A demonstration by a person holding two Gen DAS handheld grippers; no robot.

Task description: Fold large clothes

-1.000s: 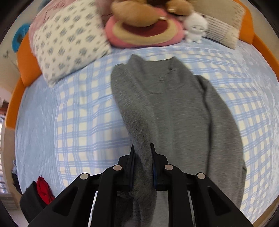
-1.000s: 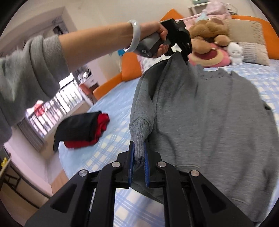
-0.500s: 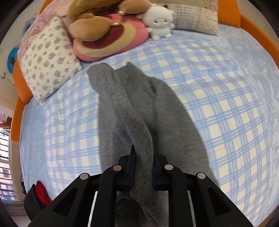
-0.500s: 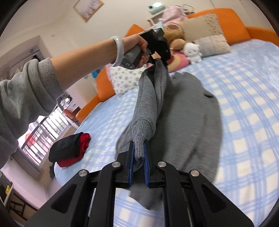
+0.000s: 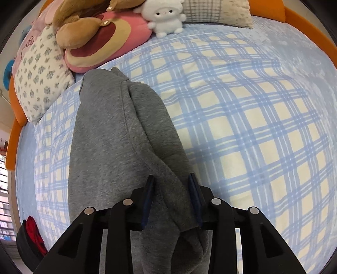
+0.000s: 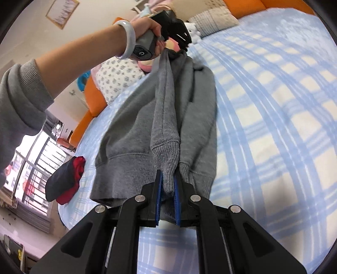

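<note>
A large grey sweater (image 5: 109, 134) lies on the blue checked bedspread (image 5: 242, 118), folded into a long narrow strip. My left gripper (image 5: 171, 183) has its jaws parted a little wider than before, with a fold of the sweater still between the pads. In the right wrist view the left gripper (image 6: 185, 45) holds the sweater's upper end raised. My right gripper (image 6: 167, 180) is shut on the ribbed cuff of a grey sleeve (image 6: 165, 153), stretched along the sweater (image 6: 130, 118) toward the left gripper.
Pillows and plush toys (image 5: 101, 35) sit at the bed's head, with a white plush (image 5: 163, 15). A black and red garment pile (image 6: 65, 181) lies at the bed's near left edge, also seen in the left wrist view (image 5: 31, 236). Orange bed frame (image 6: 92, 103) rims the bed.
Both grippers carried the sweater's side and sleeve over to the left, so the spread sweater is now a narrow strip. The left jaws have widened slightly.
</note>
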